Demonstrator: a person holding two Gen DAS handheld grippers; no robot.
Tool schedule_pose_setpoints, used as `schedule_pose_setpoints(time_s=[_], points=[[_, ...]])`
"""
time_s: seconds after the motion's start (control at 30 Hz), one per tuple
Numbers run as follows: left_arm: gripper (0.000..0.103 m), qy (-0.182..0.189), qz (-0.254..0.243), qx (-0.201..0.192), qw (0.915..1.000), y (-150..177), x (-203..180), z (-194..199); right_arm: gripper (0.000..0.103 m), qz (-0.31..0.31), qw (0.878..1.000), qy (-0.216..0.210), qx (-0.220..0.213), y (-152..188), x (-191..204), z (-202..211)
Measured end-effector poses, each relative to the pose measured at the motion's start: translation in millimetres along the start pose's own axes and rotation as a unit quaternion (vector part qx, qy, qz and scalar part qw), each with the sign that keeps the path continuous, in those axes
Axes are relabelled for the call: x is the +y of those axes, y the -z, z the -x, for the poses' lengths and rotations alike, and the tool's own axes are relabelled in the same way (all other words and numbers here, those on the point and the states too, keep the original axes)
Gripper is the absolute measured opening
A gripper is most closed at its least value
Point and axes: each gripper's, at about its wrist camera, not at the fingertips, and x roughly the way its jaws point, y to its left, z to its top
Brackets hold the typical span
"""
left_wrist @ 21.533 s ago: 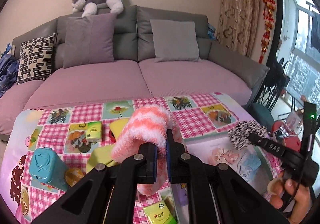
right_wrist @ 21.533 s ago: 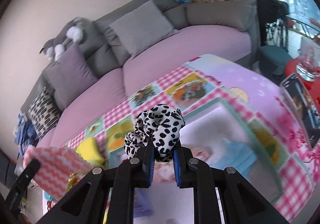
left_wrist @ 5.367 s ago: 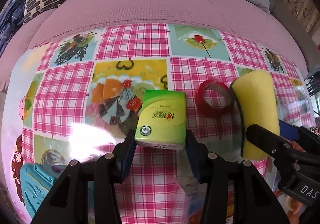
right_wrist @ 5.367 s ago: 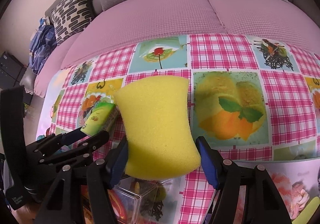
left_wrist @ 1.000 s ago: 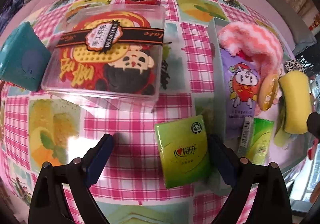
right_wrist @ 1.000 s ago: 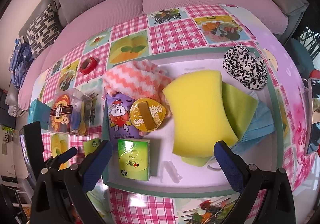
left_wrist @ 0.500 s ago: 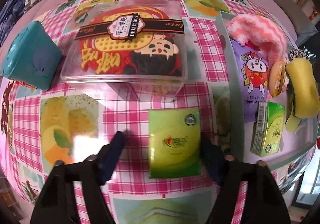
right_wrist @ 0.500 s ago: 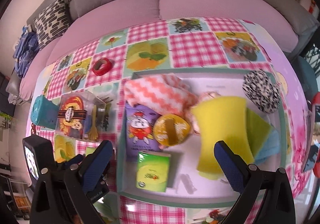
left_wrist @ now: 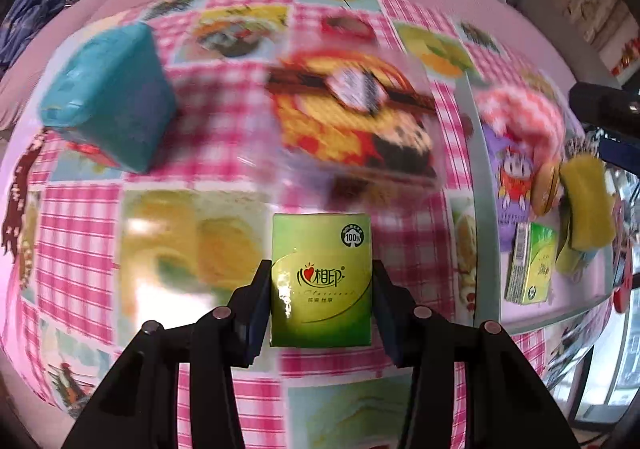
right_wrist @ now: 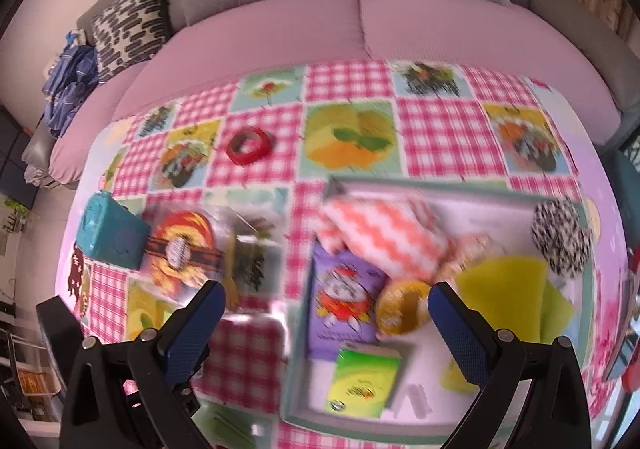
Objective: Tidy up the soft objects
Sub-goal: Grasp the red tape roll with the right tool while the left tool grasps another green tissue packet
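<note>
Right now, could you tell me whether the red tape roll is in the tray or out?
Out: the red tape roll lies on the checked tablecloth, beyond the tray.

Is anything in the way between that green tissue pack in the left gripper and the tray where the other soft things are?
Nothing visible blocks it. The green tissue pack sits between the left gripper pads, which have just been closing. The tray lies directly right, with only bare tablecloth between.

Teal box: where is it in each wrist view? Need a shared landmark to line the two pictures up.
Left wrist: teal box upper left, on the checked cloth, left of the clear box.
Right wrist: teal box at the left edge, mid-height, touching the clear box on its right.
Shared landmark: the zigzag cloth at the tray's far-left corner, in both views.
</note>
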Motion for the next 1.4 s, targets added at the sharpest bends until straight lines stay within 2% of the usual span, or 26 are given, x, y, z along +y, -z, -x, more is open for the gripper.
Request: schedule_pose_setpoints(time_s=[0.2, 0.33, 0.47, 0.67, 0.77, 0.97, 1.03, 1.17, 1.3, 1.4], points=[[0.048, -0.010, 0.039, -0.060, 0.9974, -12.5, 40.2, 45.0, 0.103, 0.019, 0.999, -0.022, -0.017, -26.0, 28.6, -1.9], [0.048, -0.016, 0.052, -0.104, 0.9931, -29.6, 43.7, 60.2, 0.103, 0.029, 0.999, -0.034, -0.020, -44.7, 49.1, -16.2], [0.048, -0.019, 0.055, -0.138, 0.9888, -41.5, 47.9, 70.1, 0.103, 0.032, 0.998, -0.053, -0.003, -64.3, 67.3, -46.5], [0.048, -0.021, 0.039, -0.145, 0.9885, -66.9, 44.0, 58.4, 0.102, 0.038, 0.998, -0.046, 0.032, -91.0, 84.7, -101.3], [0.048, -0.023, 0.033, -0.141, 0.9892, -79.3, 42.1, 45.3, 0.101, 0.050, 0.998, -0.027, 0.041, -101.5, 90.0, -121.0], [0.048, -0.025, 0.021, -0.139, 0.9898, -91.0, 38.3, 34.5, 0.091, 0.067, 0.996, -0.008, 0.059, -118.1, 95.4, -151.8], [0.048, -0.028, 0.019, -0.141, 0.9895, -94.2, 37.8, 32.4, 0.084, 0.075, 0.995, -0.002, 0.062, -122.3, 97.6, -158.7], [0.048, -0.029, 0.017, -0.139, 0.9897, -97.9, 37.8, 28.0, 0.081, 0.079, 0.994, 0.000, 0.070, -126.3, 99.0, -167.8], [0.048, -0.026, 0.018, -0.135, 0.9903, -99.7, 38.4, 24.1, 0.064, 0.085, 0.993, 0.006, 0.078, -128.9, 102.2, -174.6], [0.048, -0.026, 0.016, -0.132, 0.9907, -99.6, 37.9, 22.3, 0.057, 0.086, 0.993, 0.000, 0.083, -130.2, 102.8, -178.1]])
